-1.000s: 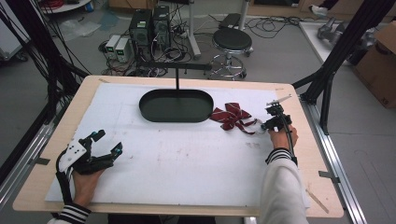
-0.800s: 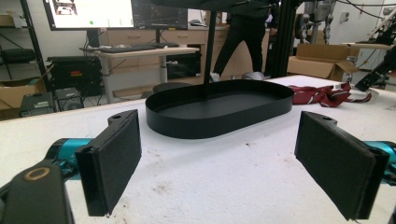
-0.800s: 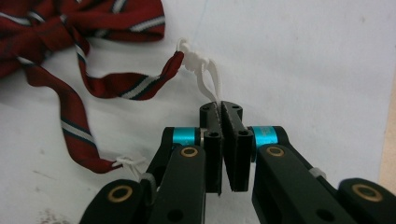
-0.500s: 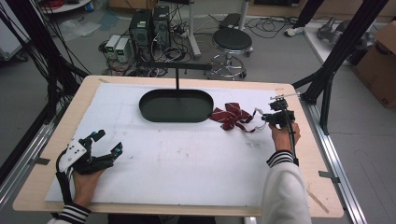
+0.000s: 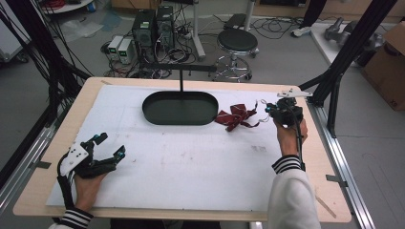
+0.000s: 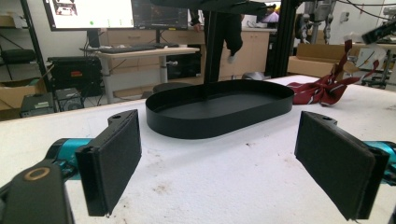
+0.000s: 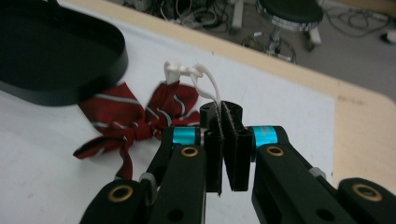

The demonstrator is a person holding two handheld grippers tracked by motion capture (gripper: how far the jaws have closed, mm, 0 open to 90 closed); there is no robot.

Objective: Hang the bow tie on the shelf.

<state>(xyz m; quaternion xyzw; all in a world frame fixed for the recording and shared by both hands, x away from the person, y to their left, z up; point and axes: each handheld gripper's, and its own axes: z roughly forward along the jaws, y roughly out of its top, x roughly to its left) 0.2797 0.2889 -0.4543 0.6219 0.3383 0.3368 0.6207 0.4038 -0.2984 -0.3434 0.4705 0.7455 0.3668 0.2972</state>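
Note:
A dark red striped bow tie (image 5: 236,117) lies on the white mat just right of a black oval tray (image 5: 179,121). Its white elastic cord (image 7: 205,79) runs up into my right gripper (image 5: 268,109), which is shut on the cord (image 5: 260,107) above the table's right side. In the right gripper view the pads (image 7: 222,112) pinch the cord, with the tie (image 7: 135,116) below and beyond them. My left gripper (image 5: 112,144) rests at the front left, open and empty. Its view looks between its open pads (image 6: 219,140) to the tray (image 6: 210,126) and the tie (image 6: 322,88).
A thin black post with a crossbar (image 5: 181,76) rises from the tray's far side. Black frame struts (image 5: 334,81) stand at the table's right edge. A stool (image 5: 237,43) and computer boxes (image 5: 153,28) sit on the floor beyond the table.
My right gripper has risen and shifted slightly away from me, still shut on the cord. The tie's near end is drawn up with it. The left gripper has stayed put.

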